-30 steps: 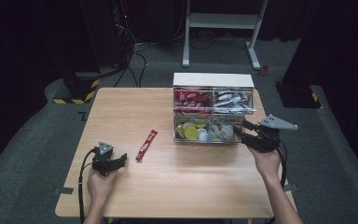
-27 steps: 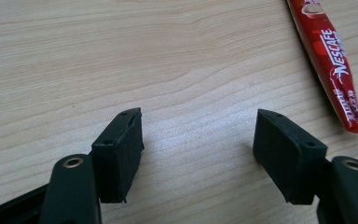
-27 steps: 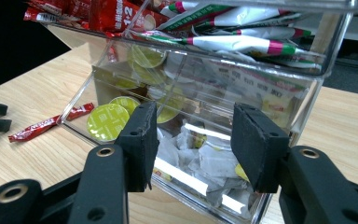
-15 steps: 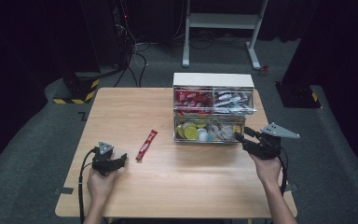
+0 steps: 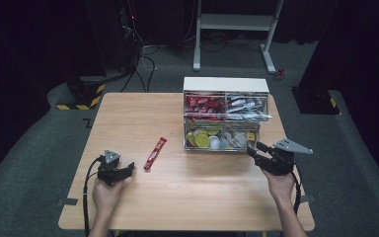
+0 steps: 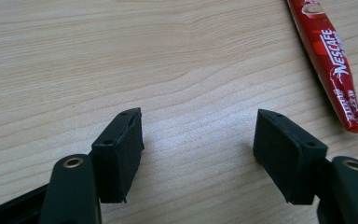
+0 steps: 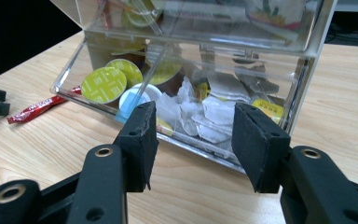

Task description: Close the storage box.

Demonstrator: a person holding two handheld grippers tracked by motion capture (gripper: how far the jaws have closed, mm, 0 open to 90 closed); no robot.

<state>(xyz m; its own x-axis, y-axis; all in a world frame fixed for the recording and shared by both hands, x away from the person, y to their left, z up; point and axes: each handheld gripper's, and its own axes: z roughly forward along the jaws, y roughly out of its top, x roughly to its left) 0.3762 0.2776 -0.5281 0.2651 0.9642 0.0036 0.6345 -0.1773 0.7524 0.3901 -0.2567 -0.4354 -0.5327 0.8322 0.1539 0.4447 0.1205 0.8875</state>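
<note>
A red Nescafe sachet lies flat on the wooden table, left of a clear drawer organizer with a white top. My left gripper rests low over the table just left of the sachet, open and holding nothing. My right gripper hovers at the organizer's lower right corner, its jaws pointing at the bottom drawer. It is open with nothing between the pads. That drawer holds yellow-green capsules and white packets.
The upper drawers hold red sachets and red-and-white packets. Bare table stretches in front of the organizer and between my two hands. A white stand and cables sit on the dark floor beyond the table.
My right gripper has sunk and drawn slightly back toward the table's near side, still facing the bottom drawer. The left gripper and the sachet have stayed put.
</note>
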